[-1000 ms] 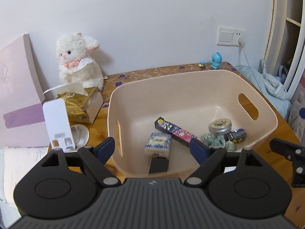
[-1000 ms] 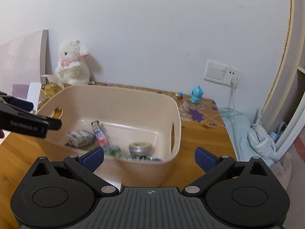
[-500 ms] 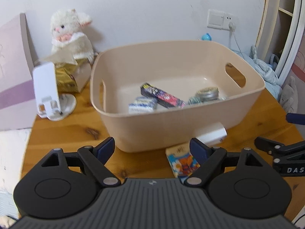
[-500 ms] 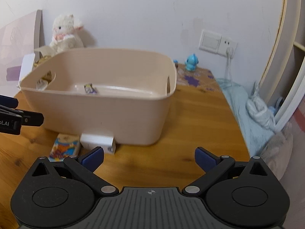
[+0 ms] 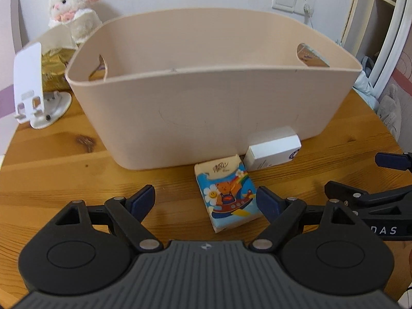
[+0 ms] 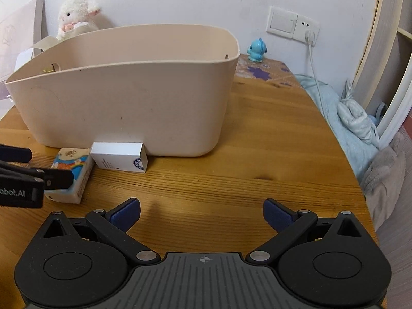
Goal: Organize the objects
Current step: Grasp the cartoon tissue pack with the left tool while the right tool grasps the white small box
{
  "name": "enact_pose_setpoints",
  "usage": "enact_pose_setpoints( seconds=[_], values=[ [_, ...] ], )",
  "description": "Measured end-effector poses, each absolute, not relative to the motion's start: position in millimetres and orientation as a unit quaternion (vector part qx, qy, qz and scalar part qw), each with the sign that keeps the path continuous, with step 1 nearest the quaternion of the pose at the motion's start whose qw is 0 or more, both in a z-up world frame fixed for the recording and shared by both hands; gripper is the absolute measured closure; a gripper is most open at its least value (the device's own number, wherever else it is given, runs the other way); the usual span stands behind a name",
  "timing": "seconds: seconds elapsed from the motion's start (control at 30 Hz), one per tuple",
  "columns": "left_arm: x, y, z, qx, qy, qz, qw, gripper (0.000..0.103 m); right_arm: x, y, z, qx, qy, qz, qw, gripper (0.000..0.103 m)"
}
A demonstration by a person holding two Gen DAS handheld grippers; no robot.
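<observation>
On the wooden bench point(image 5: 51, 170) against a white wall stands a beige tub point(image 5: 206, 97), with a tissue pack point(image 5: 228, 193) printed with a cartoon bear and a white box point(image 5: 273, 149) lying just in front of its near wall. A plush lamb point(image 5: 74, 7) and a white phone stand point(image 5: 33, 87) sit to the tub's left; a blue figurine point(image 6: 257, 50) is near the wall socket point(image 6: 293, 27). Both the left gripper point(image 5: 206, 200) and right gripper point(image 6: 202, 212) have their fingers spread with nothing between them. Compared with a second ago, both cameras have dropped: the tub's contents are now hidden behind its wall
</observation>
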State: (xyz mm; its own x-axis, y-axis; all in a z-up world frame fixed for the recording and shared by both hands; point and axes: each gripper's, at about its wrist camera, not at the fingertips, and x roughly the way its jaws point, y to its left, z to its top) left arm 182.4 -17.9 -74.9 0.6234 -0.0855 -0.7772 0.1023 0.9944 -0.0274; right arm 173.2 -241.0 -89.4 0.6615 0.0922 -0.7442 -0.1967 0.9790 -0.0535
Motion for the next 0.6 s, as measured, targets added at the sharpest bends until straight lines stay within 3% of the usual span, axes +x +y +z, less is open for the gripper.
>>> enact_pose_setpoints(
  seconds=[0.6],
  values=[
    [195.3, -6.4, -89.4, -0.013, 0.438, -0.045, 0.898, 0.013, 186.2, -226.7, -105.0, -0.069, 0.414, 0.100, 0.902, 0.000]
  ],
)
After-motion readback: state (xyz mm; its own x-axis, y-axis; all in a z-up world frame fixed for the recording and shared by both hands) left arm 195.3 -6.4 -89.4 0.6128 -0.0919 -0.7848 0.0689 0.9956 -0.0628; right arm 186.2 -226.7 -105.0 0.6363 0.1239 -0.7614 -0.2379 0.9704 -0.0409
